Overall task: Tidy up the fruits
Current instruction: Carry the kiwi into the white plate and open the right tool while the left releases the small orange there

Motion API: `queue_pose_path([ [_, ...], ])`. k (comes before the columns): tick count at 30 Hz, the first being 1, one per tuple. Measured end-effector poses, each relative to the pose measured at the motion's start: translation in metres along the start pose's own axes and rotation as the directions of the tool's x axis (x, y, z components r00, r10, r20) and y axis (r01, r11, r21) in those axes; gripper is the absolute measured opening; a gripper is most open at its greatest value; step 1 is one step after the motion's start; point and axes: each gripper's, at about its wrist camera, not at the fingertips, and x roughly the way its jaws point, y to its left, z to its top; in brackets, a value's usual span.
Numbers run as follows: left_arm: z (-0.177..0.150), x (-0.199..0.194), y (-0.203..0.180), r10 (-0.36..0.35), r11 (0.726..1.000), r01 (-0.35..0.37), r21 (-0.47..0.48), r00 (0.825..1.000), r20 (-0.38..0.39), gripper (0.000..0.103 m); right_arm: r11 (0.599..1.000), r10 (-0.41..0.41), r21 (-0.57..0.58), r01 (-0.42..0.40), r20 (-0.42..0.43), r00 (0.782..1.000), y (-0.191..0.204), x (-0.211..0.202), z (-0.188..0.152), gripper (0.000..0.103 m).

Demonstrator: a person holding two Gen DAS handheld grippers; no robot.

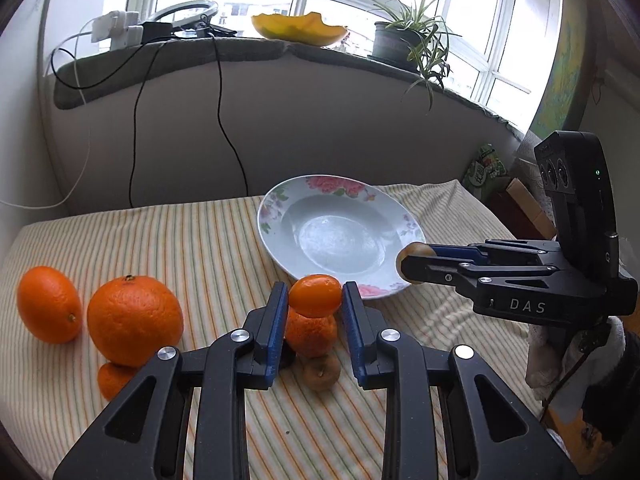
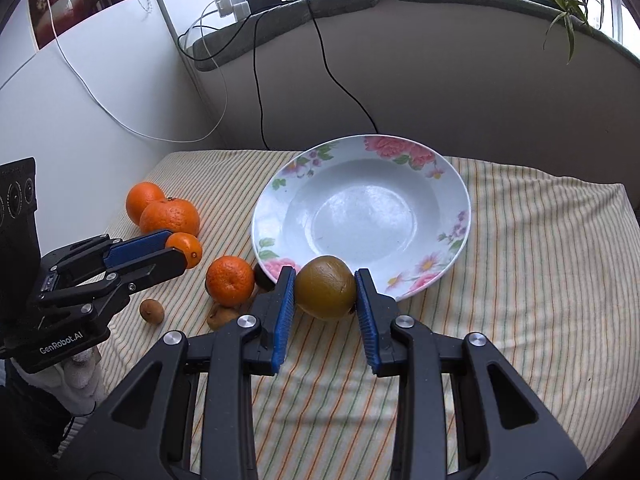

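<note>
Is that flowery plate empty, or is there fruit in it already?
Empty. The plate shows only its bare white bowl in both views; the kiwi and small orange are held in the grippers, short of it.

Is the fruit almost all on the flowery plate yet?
Not yet. The plate holds nothing so far. In hand: the left gripper grips a small orange, and the right gripper grips a brown kiwi at the plate's edge. Several oranges wait on the striped cloth.

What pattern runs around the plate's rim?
Pink flowers with green leaves on the white plate, clearest in the right wrist view.
</note>
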Motion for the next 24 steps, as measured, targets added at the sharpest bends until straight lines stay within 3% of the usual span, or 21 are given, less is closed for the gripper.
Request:
queue_pose_path([
  [17,0.02,0.065,-0.016,-0.002,0.999,0.006,0.054,0.997,-0.076,0.026,0.998,-0.063,0.016,0.064,-0.038,0.997,-0.034,0.036,0.013,0.031],
  [24,0.022,0.07,-0.018,0.003,0.999,0.002,0.051,0.997,-0.083,0.026,0.997,-0.067,0.02,0.068,-0.041,0.997,-0.037,0.04,0.012,0.031],
])
